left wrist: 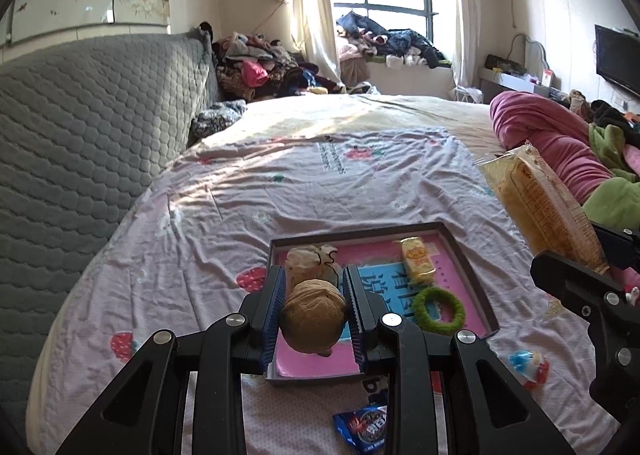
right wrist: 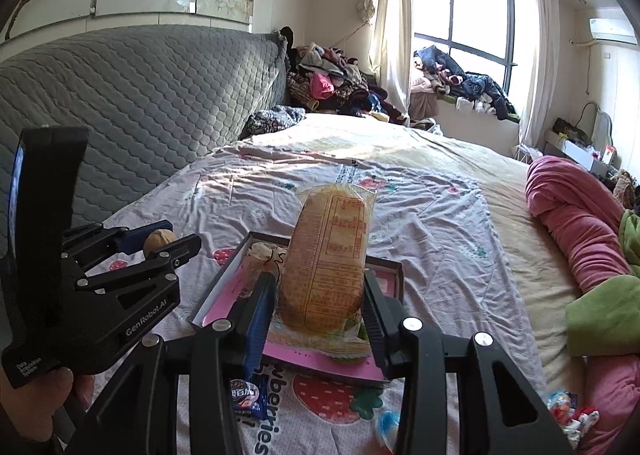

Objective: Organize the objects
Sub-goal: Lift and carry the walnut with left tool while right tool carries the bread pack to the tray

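A shallow pink-lined tray (left wrist: 466, 259) lies on the bed sheet. My left gripper (left wrist: 315, 309) is shut on a brown walnut (left wrist: 314, 315) above the tray's near left part; it also shows in the right wrist view (right wrist: 160, 241). In the tray lie a beige wrapped snack (left wrist: 308, 257), a yellow wrapped candy (left wrist: 418, 259) and a green fuzzy ring (left wrist: 438, 309). My right gripper (right wrist: 320, 303) is shut on a long packaged bread (right wrist: 330, 255), held over the tray (right wrist: 224, 279); the bread also shows at the right of the left wrist view (left wrist: 544, 203).
A blue snack packet (left wrist: 366, 427) (right wrist: 248, 397) lies on the sheet in front of the tray. A blue-white-red packet (left wrist: 528, 363) lies to the right. A pink blanket (right wrist: 572, 215) and green cloth (right wrist: 600, 311) are at the right, a grey quilted headboard (left wrist: 88, 127) at the left.
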The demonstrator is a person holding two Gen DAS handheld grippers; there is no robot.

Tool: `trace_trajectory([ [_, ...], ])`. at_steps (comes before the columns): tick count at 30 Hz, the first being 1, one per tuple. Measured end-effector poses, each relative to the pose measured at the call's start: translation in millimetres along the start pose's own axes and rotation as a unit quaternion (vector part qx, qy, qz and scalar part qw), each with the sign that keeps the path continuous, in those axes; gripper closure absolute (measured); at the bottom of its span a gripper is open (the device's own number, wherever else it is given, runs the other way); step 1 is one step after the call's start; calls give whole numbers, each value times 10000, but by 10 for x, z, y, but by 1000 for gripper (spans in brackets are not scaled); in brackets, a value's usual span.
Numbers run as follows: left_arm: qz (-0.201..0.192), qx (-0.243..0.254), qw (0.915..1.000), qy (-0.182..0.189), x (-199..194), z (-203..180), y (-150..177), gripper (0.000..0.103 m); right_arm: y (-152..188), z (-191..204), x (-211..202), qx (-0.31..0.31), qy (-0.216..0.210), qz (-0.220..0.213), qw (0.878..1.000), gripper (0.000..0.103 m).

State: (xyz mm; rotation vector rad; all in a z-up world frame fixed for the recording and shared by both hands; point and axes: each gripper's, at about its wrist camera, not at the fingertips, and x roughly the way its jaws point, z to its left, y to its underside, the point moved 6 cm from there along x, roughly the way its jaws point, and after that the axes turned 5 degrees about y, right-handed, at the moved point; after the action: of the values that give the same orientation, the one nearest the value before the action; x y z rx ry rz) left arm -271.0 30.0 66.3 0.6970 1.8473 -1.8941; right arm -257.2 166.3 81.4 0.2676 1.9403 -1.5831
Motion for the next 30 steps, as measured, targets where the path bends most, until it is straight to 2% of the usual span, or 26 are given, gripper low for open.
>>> trace_trajectory([
  [17, 212, -137, 9997, 19, 813, 127, 220, 73, 262, 43, 848, 95, -97, 288, 9995, 60],
  [30, 399, -219, 9990, 16, 1175, 236, 487, 73, 441, 110, 1177, 133, -162, 419, 9989, 60],
])
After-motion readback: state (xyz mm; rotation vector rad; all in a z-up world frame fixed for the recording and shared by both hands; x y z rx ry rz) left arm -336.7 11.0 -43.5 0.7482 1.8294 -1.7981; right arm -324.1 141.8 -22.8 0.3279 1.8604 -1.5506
